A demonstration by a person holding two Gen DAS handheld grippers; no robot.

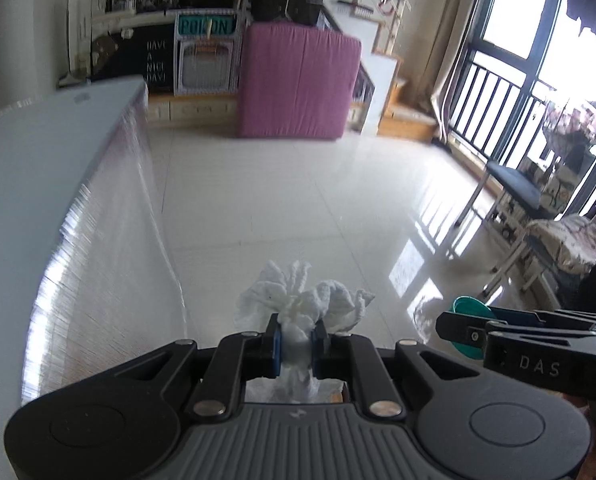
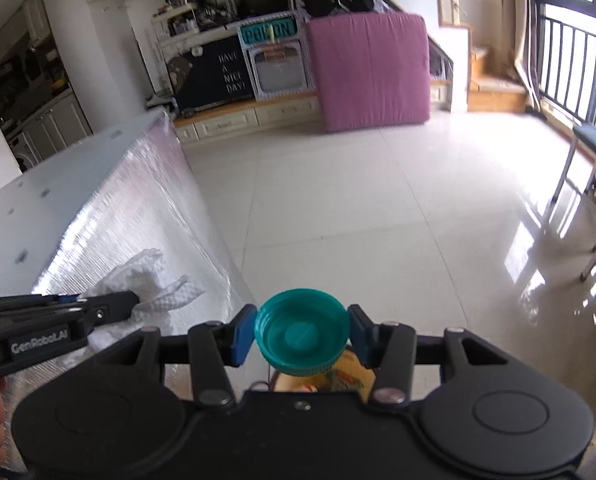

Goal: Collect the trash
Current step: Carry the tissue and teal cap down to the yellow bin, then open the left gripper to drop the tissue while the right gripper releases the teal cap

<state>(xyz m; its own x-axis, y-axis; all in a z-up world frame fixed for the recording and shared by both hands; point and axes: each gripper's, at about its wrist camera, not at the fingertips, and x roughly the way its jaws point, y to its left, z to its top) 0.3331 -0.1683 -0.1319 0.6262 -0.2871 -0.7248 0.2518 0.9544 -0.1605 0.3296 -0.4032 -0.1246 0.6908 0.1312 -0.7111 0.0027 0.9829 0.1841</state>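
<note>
Both pieces of trash were already in hand, so the step underway looked like the carry toward a bin rather than a pickup. The left hand-held gripper (image 1: 296, 340) was clamped almost fully closed on a crumpled white paper towel (image 1: 302, 304), whose ruffled folds stuck up above the blue pads and hung down below them. The right hand-held gripper (image 2: 302, 334) stood about half open, its pads pressing on opposite sides of the rim of a teal bottle cap (image 2: 302, 330), hollow side facing the camera. The two tools were held just beside each other, each showing at the edge of the other's view.

No bin showed clearly in either view. Something round with colourful printing (image 2: 338, 376) sat low behind the cap, but too little of it showed to tell what it was. The next move, as I judged it, called for finding the receptacle, bringing each load over its mouth, and opening the jaws one at a time.

A white, plastic-wrapped tabletop (image 2: 77, 184) ran along the left, its near corner close to the left tool, and could be clipped. The glossy tiled floor (image 2: 358, 208) ahead lay open. A pink mattress (image 2: 372, 70) leaned at the far side, and a chair (image 1: 510, 188) stood near the window on the right, both well apart from the hands.
</note>
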